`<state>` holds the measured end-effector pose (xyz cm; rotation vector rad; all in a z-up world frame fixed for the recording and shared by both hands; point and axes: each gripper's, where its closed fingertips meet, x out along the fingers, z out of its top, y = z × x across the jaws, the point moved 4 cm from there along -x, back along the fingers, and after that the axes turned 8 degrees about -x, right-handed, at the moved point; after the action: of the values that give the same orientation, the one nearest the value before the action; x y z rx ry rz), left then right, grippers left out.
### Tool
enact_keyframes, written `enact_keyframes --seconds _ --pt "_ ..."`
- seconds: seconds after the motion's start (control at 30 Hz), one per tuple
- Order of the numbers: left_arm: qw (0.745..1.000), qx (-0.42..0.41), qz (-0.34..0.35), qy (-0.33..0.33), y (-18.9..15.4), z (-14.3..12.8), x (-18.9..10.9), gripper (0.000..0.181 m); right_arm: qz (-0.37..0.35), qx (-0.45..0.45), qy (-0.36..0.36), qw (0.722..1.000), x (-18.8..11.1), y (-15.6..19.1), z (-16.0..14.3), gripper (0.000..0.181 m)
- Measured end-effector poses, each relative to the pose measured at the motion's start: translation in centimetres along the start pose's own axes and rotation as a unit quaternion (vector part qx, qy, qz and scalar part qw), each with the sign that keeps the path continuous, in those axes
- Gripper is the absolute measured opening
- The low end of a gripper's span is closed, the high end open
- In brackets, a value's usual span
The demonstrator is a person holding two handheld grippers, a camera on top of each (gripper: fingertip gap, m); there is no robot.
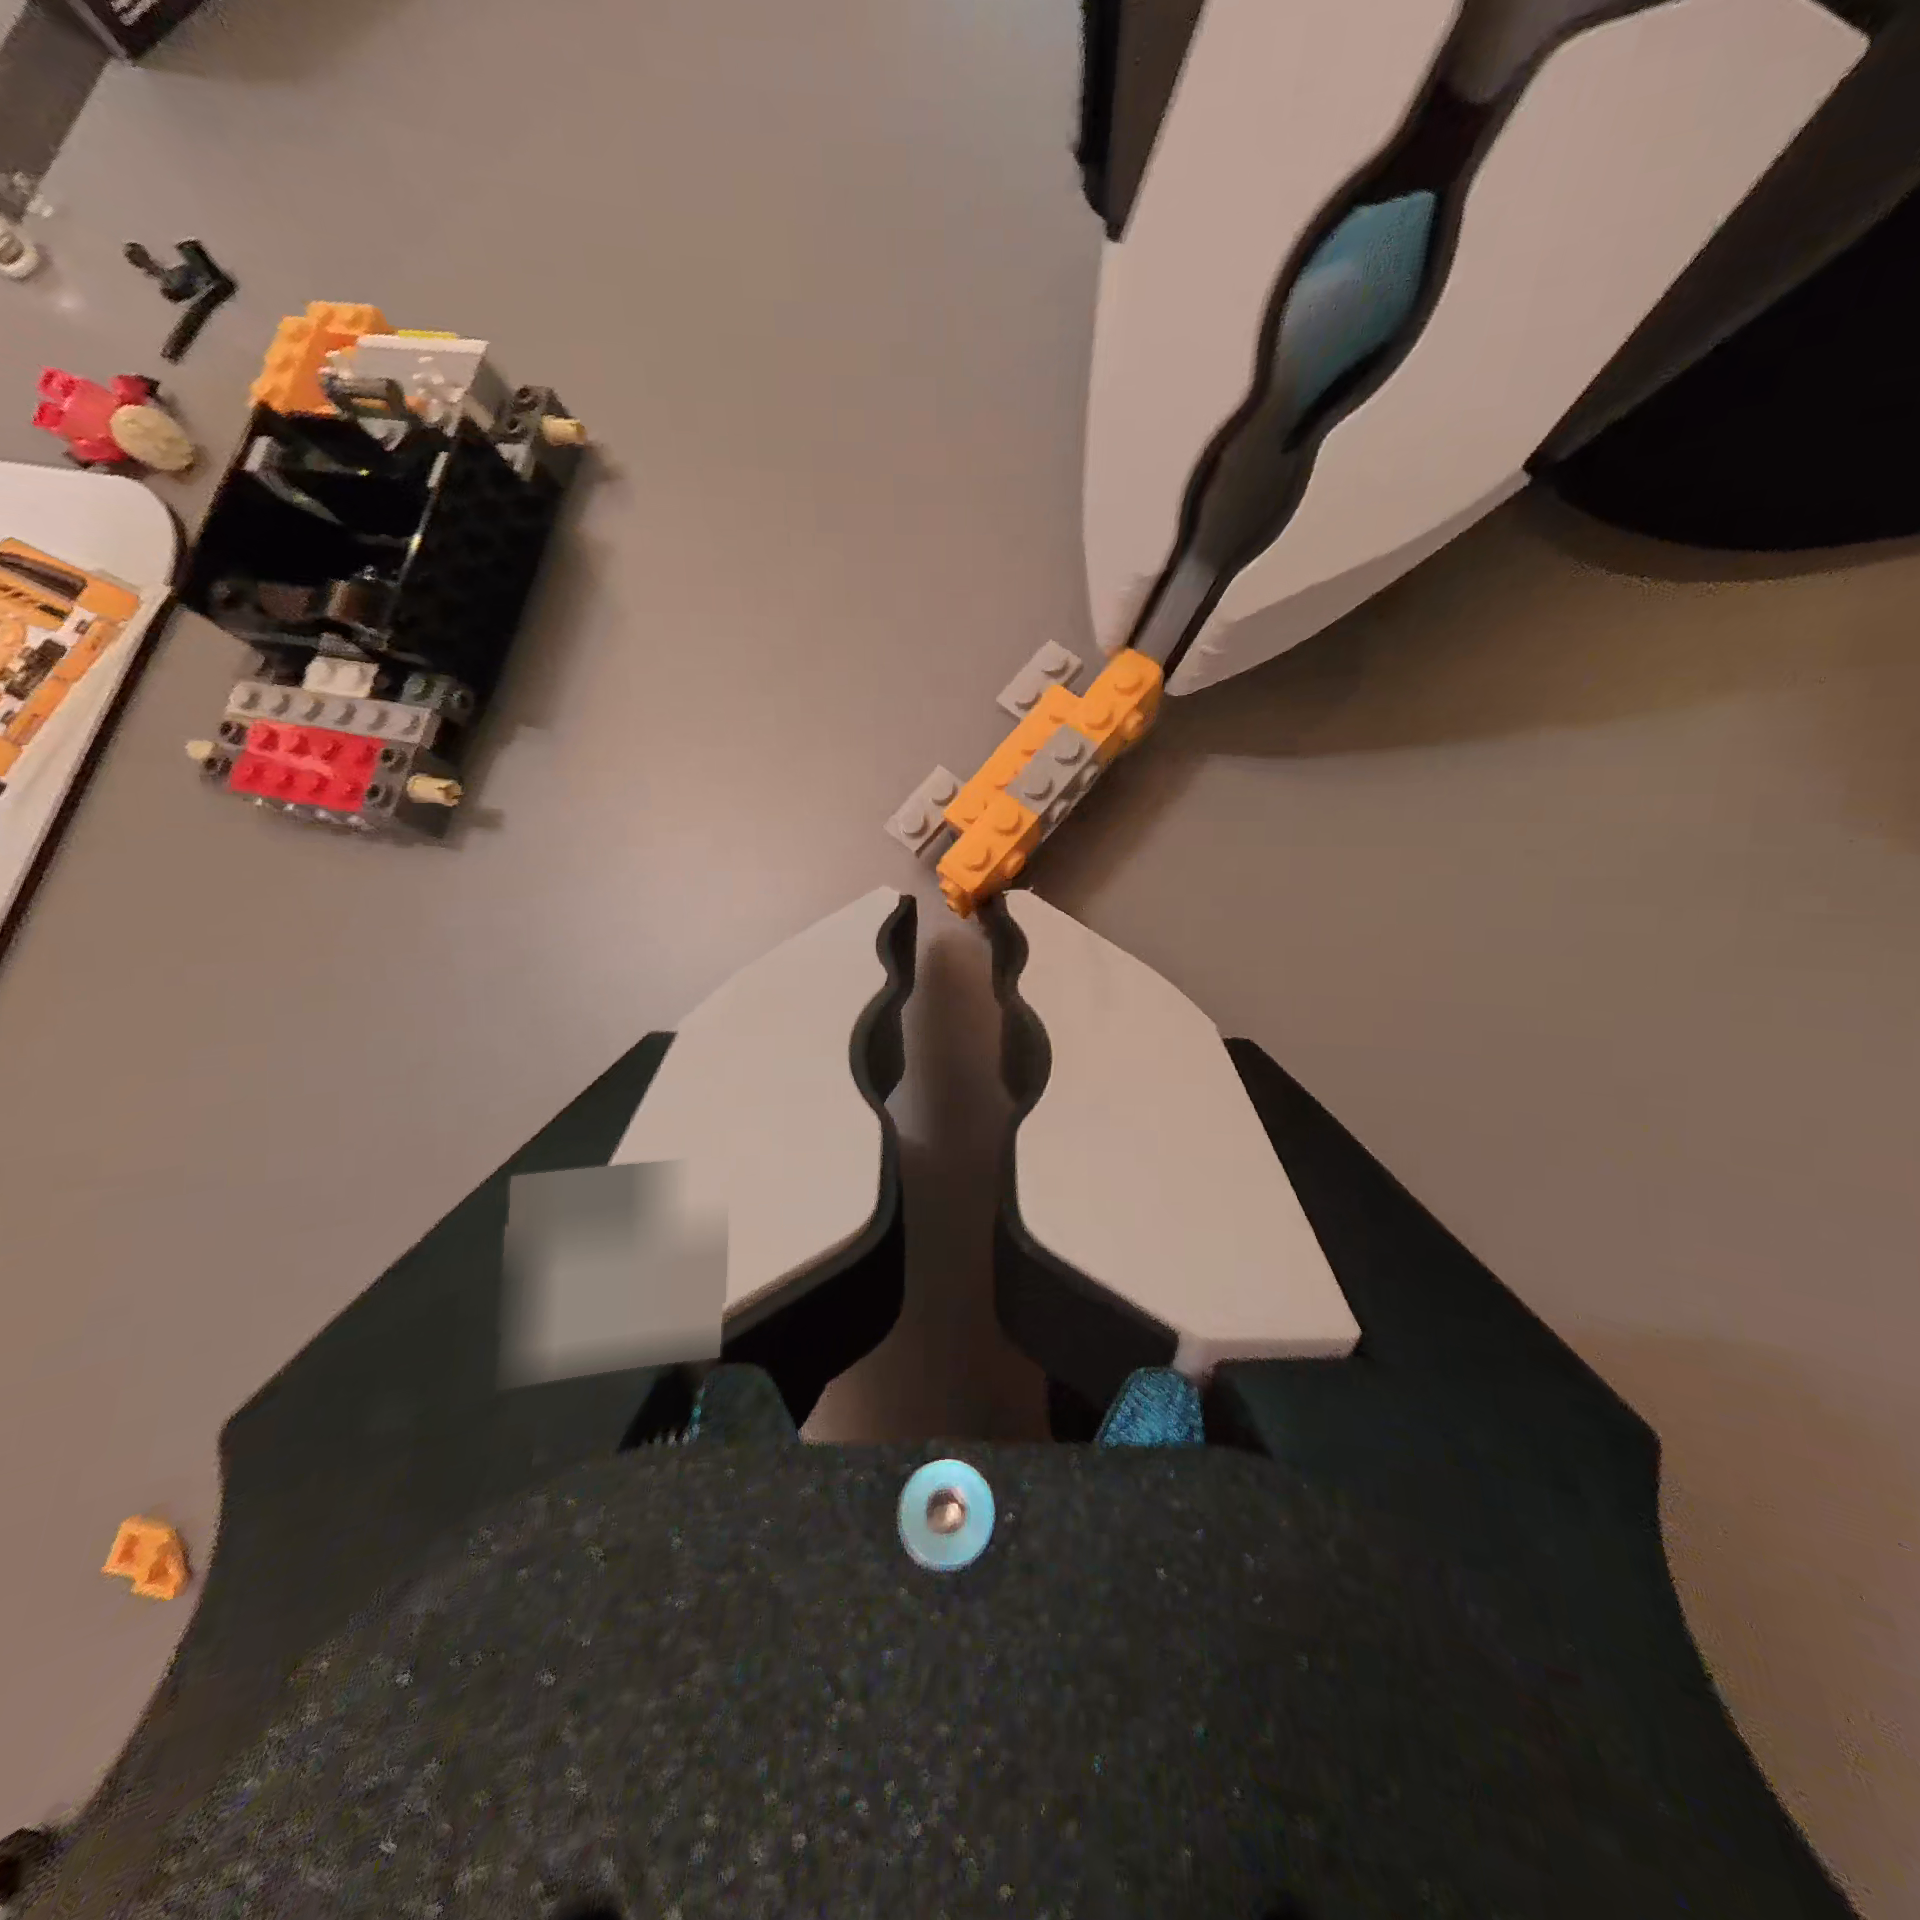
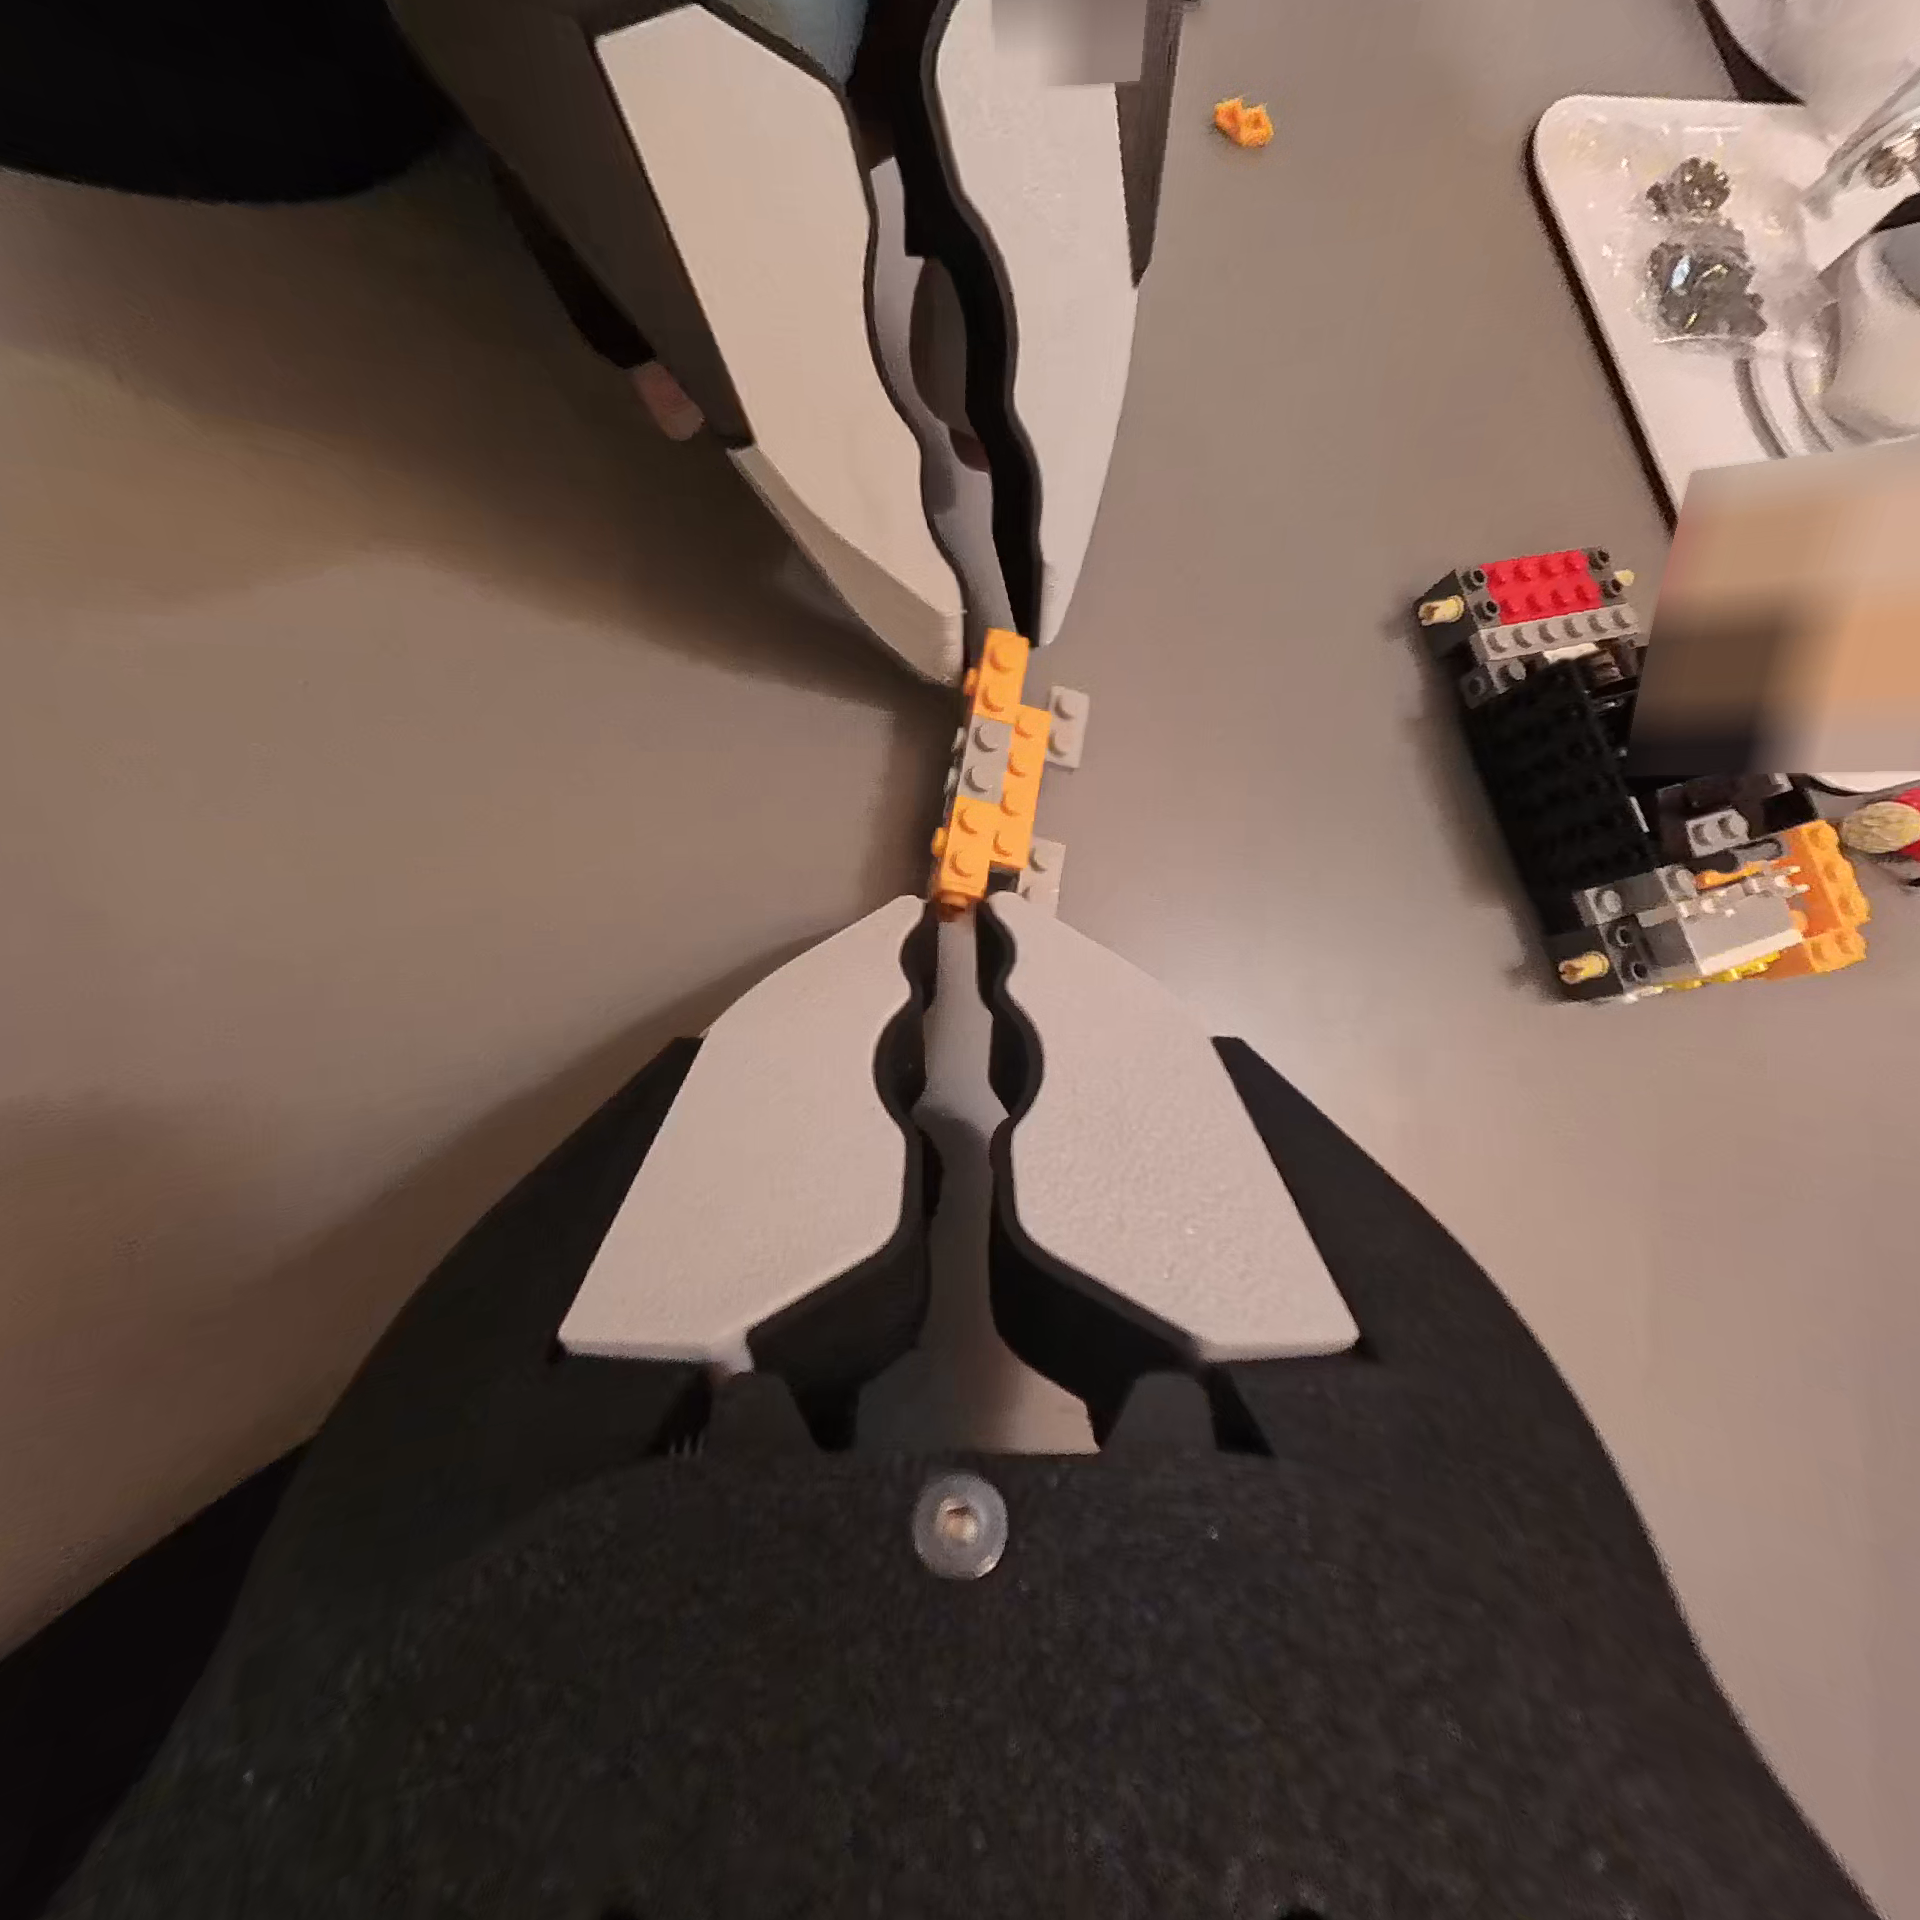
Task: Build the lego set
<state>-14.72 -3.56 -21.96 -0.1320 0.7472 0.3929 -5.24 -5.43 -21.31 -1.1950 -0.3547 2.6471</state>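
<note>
A long orange and grey lego assembly [image 1: 1039, 774] lies low over the grey table, held at both ends; I cannot tell whether it touches the table. My left gripper [image 1: 954, 904] is shut on its near orange end. My right gripper [image 1: 1151, 657] comes in from the top right and is shut on the far orange end. In the right wrist view the assembly [image 2: 995, 769] runs straight ahead from my right gripper [image 2: 956, 912] to my left gripper [image 2: 1000, 636]. Two small grey plates stick out from one side of it.
A black lego chassis [image 1: 353, 582] with red, grey and orange bricks stands to the left, and shows at the right in the right wrist view [image 2: 1558, 790]. A small orange piece [image 1: 145, 1555], a red piece [image 1: 88, 416], a booklet [image 1: 42, 634] and a white tray [image 2: 1600, 312] holding bagged parts lie around. My right fingertips sit around 5 centimeters from my left ones.
</note>
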Motion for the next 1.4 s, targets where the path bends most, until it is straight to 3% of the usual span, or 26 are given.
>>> enact_keyframes --seconds 0.43,0.57,0.67,0.87,1.1,1.2,1.3,1.4 --pt "0.999 -0.021 0.027 0.004 1.4 -0.5 0.1 0.021 -0.016 0.025 -0.002 1.0 0.6 -1.0 0.4 0.012" --pt "0.993 -0.062 0.062 -0.081 3.0 1.4 -2.3 0.016 -0.092 0.082 -0.077 0.989 -1.9 -3.8 1.9 0.014" --pt "0.967 -0.116 0.086 -0.211 4.6 4.0 -5.4 0.0 -0.194 0.109 -0.142 0.965 -4.6 -7.3 3.4 0.014" --pt "0.881 -0.145 0.21 -0.399 7.6 8.5 -12.1 0.0 -0.336 0.146 -0.229 0.902 -8.4 -13.7 7.8 0.0" --pt "0.832 -0.182 0.254 -0.458 12.4 14.8 -15.9 0.0 -0.415 0.151 -0.272 0.855 -10.2 -20.9 13.5 0.0" --pt "0.823 -0.193 0.254 -0.47 14.3 17.5 -16.7 0.0 -0.432 0.163 -0.277 0.843 -10.4 -24.2 14.9 0.0" --pt "0.815 -0.194 0.262 -0.479 15.3 17.8 -16.4 0.0 -0.435 0.18 -0.271 0.839 -9.4 -26.4 14.4 0.0" --pt "0.821 -0.194 0.277 -0.46 16.4 15.9 -14.7 0.0 -0.423 0.194 -0.28 0.839 -7.2 -26.4 12.5 0.0"
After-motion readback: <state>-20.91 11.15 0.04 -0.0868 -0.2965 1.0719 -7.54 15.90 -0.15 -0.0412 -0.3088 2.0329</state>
